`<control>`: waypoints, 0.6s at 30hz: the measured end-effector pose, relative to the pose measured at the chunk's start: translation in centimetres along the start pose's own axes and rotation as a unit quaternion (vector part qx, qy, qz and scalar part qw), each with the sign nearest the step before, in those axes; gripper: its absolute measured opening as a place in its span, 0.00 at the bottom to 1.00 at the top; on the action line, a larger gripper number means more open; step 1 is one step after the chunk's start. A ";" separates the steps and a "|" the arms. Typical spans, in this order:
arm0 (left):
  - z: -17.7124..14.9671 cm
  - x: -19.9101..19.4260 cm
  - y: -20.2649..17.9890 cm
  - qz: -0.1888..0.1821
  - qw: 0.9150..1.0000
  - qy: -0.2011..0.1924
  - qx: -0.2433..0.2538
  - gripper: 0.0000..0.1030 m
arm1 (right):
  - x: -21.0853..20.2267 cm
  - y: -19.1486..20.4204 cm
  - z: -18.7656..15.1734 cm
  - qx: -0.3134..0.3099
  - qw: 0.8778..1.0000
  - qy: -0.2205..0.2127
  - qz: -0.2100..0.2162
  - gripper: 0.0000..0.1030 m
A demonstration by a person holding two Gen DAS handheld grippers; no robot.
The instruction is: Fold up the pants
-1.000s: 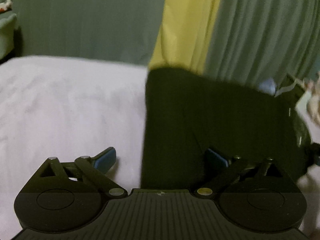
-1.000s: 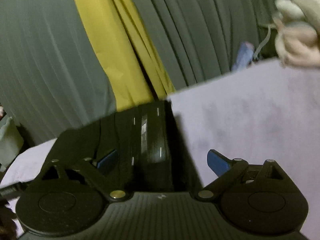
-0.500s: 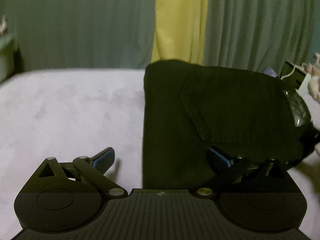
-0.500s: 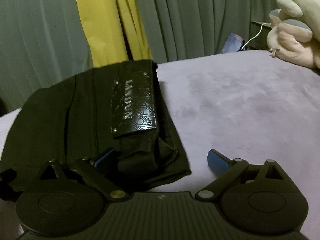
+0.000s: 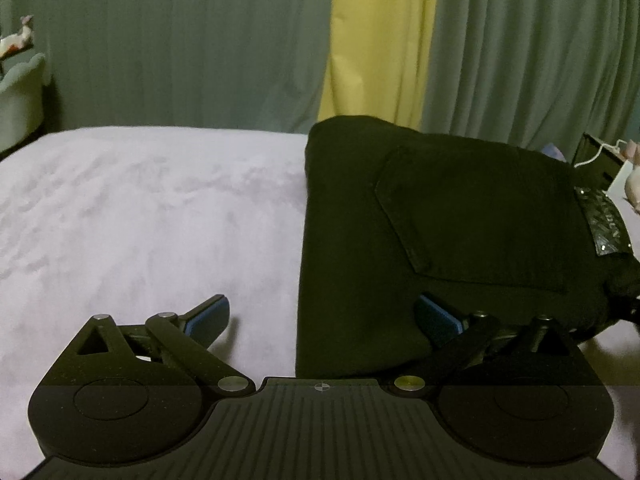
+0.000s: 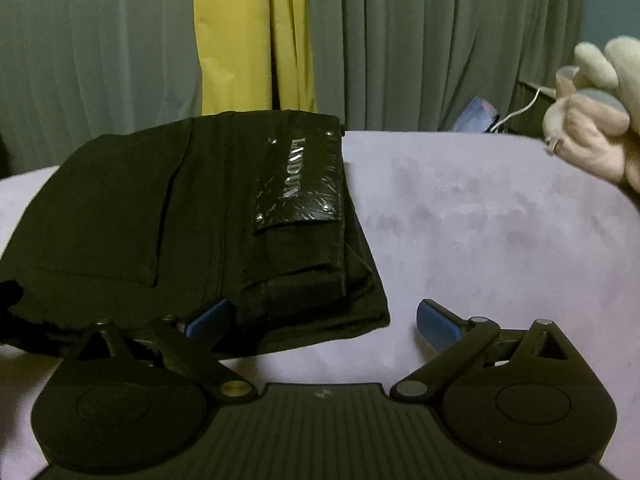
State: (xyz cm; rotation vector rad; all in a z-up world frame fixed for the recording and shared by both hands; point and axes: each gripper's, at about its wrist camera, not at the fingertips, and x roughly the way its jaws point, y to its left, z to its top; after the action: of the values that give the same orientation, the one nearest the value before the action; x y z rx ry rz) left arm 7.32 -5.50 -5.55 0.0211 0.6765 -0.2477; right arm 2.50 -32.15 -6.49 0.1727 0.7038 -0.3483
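Right wrist view: pants [image 6: 192,216] now lie folded flat on the bed [image 6: 480,220].
Right gripper [image 6: 324,320] has just spread wide, holding nothing; left gripper [image 5: 322,314] also gapes empty; folding looks done.

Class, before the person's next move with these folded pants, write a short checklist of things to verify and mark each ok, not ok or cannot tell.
1. Pants folded into a compact stack on the bed: ok.
2. Left gripper jaws wide, nothing pinched: ok.
3. Right gripper jaws wide, just been opening, clamping nothing: ok.
4. Stack edges even: not ok, layers splay at the near corner.
5. Stuffed toy apart from the pants: ok.
6. Underside smooth: cannot tell.
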 end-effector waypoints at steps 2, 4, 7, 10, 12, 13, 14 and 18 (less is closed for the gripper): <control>-0.1 0.3 -0.1 0.002 1.000 0.000 0.002 1.00 | 0.1 -0.6 0.0 0.015 1.000 0.005 0.010 0.96; 0.0 0.1 -0.2 0.005 1.000 0.002 0.002 0.99 | 0.3 -0.8 -0.1 0.024 1.000 0.007 0.013 0.96; 0.5 -1.0 -0.9 0.015 1.000 -0.002 0.017 0.99 | -0.3 -0.4 0.1 0.013 1.000 -0.008 0.006 0.96; 1.3 -1.3 -1.4 0.012 0.999 -0.021 0.026 0.99 | -1.8 0.7 0.5 -0.022 0.998 -0.060 0.004 0.96; 2.0 -1.4 -1.9 0.002 0.999 -0.031 0.029 0.99 | -2.3 1.6 0.9 -0.042 0.995 -0.093 0.000 0.96; 2.3 -1.2 -2.2 -0.001 0.999 -0.034 0.033 0.99 | -2.4 2.2 1.2 -0.053 0.993 -0.108 -0.004 0.96; 2.7 -1.0 -2.6 -0.003 0.999 -0.036 0.039 0.99 | -2.3 2.8 1.6 -0.062 0.991 -0.117 -0.004 0.96; 4.3 0.5 -3.8 -0.010 0.998 -0.035 0.055 0.99 | -0.8 5.6 3.6 -0.112 0.985 -0.132 -0.003 0.94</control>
State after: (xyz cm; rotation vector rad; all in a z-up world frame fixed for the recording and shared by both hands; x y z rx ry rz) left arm 9.43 -9.75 -2.24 0.1104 0.5930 -0.3031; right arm 6.18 -27.68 -3.07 -0.0878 0.4759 -0.2888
